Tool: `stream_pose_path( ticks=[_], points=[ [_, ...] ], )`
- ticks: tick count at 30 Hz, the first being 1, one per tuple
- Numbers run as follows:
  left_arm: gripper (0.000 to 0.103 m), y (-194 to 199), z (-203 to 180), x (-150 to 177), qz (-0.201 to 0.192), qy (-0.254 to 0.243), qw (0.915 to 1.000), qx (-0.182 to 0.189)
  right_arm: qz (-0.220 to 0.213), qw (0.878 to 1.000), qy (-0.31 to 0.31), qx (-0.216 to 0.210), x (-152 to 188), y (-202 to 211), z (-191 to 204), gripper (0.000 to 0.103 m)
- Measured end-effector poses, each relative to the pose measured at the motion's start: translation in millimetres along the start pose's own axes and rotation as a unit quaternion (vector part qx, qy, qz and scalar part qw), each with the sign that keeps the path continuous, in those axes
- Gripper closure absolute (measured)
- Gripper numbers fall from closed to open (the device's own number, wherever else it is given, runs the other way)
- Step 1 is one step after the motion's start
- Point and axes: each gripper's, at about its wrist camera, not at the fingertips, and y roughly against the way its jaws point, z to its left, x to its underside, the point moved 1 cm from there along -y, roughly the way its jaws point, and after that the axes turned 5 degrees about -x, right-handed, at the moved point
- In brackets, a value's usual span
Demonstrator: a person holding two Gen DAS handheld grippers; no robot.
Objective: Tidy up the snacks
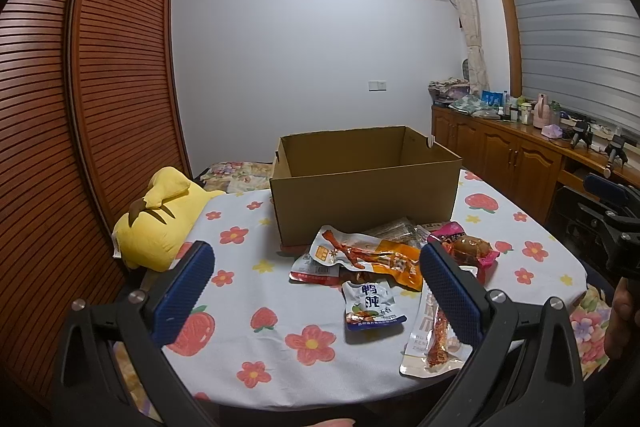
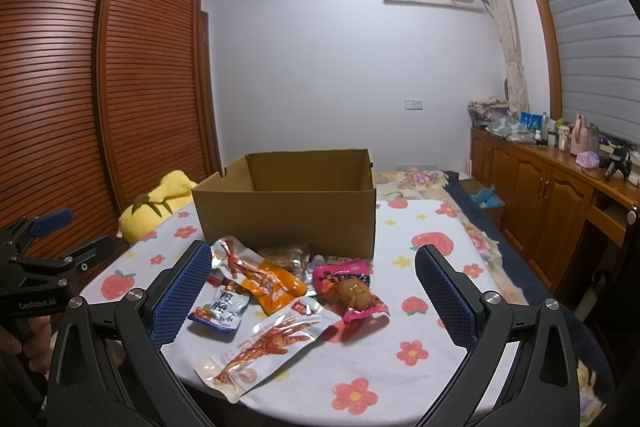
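- Both tools are spread wide and carry nothing: the left gripper (image 1: 316, 291) hovers over the near table edge, the right gripper (image 2: 314, 295) above the snack pile.
- The snacks lie loose on the flowered tablecloth (image 2: 420, 367), just in front of the empty cardboard box (image 2: 288, 211). None looks to be inside it yet.
- The packets overlap. Closing on the orange chicken-feet pouch (image 2: 272, 285) could drag the blue-and-white gizzard packet (image 2: 220, 309) along, since one lies partly on the other.
- The clear chicken-feet pouch (image 2: 264, 351) is flat and glossy with its near end close to the table edge; a shallow pinch may slip or push it off.
- The pink drumstick packet (image 2: 350, 293) is lumpy, so it may twist between the pads.
- The box is light and stands free; a nudge on its front wall could slide it back toward the yellow plush toy (image 1: 160, 219).
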Motion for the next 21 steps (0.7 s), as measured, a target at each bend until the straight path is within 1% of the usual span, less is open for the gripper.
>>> stream_pose_path(
  ticks=[6,10,17,21],
  points=[
    [0.0,-1,-1,2,0.006,0.001,1.0,0.004,0.002,1.0,0.0,-0.001,-1,-2,2,0.0],
    [0.0,-10,0,9,0.02,0.003,0.9998,0.006,0.011,1.0,0.002,-0.004,6,-7,1,0.0],
    [0.0,-35,0,26,0.054,0.008,0.998,0.031,0.05,0.998,0.009,-0.022,26,-33,-2,0.0],
    [0.0,-52,-4,35,0.071,0.002,0.9965,0.045,0.079,0.996,0.01,-0.034,40,-46,-3,0.003]
  ],
)
